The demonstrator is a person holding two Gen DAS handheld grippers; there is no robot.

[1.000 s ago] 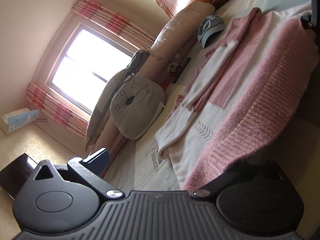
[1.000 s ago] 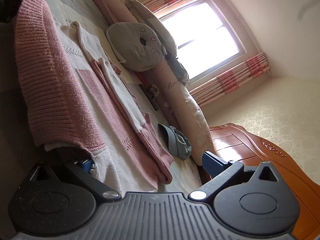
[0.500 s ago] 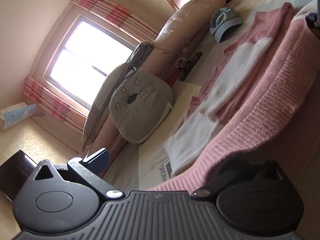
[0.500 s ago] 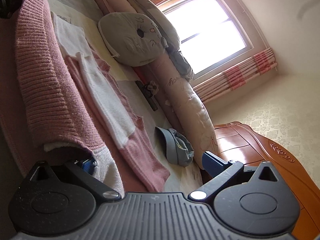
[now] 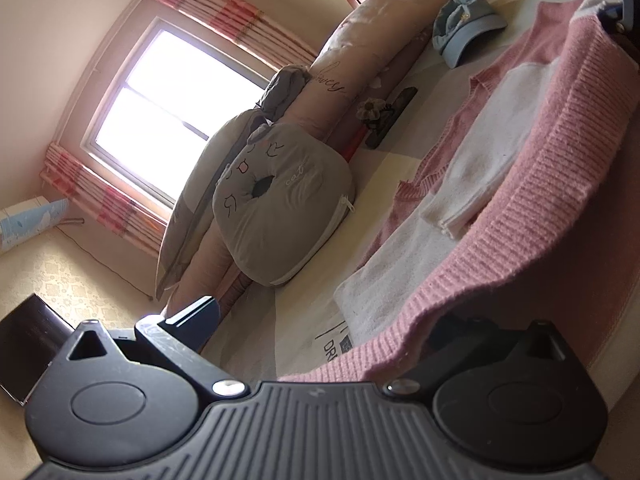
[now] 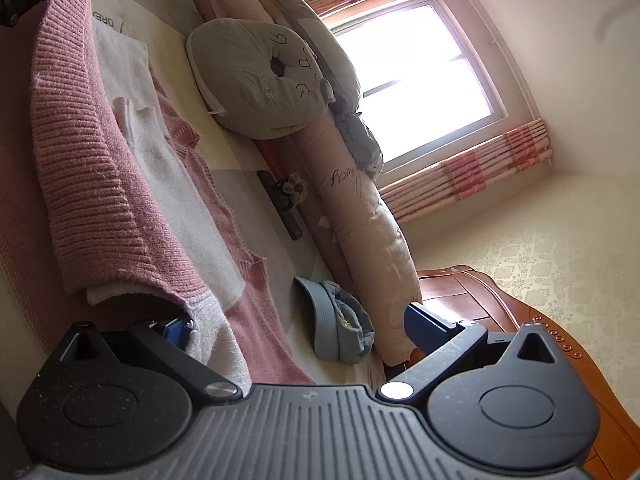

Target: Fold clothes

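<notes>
A pink and white knit sweater (image 5: 492,148) lies on the bed, and its ribbed pink hem (image 5: 532,208) is lifted and stretched between my two grippers. My left gripper (image 5: 324,316) has its jaws wide apart. The hem drapes over its right finger and hides it, while the left finger (image 5: 192,312) is bare. In the right wrist view the same hem (image 6: 92,184) covers the blue-padded left finger (image 6: 176,328) of my right gripper (image 6: 298,320), which is also spread wide. Each view shows the other gripper at a top corner.
Along the bed's far side lie a long pink bolster (image 5: 360,64), a grey cat-face cushion (image 5: 280,208) and a blue cap (image 5: 464,28). A dark flat object with a small flower (image 6: 284,196) lies by the bolster. A wooden headboard (image 6: 480,300) and a bright window (image 5: 168,108) stand beyond.
The lifted hem has travelled toward the pillows and now overlaps more of the sweater lying on the bed. Both grippers moved with it, and their fingers kept the same spread.
</notes>
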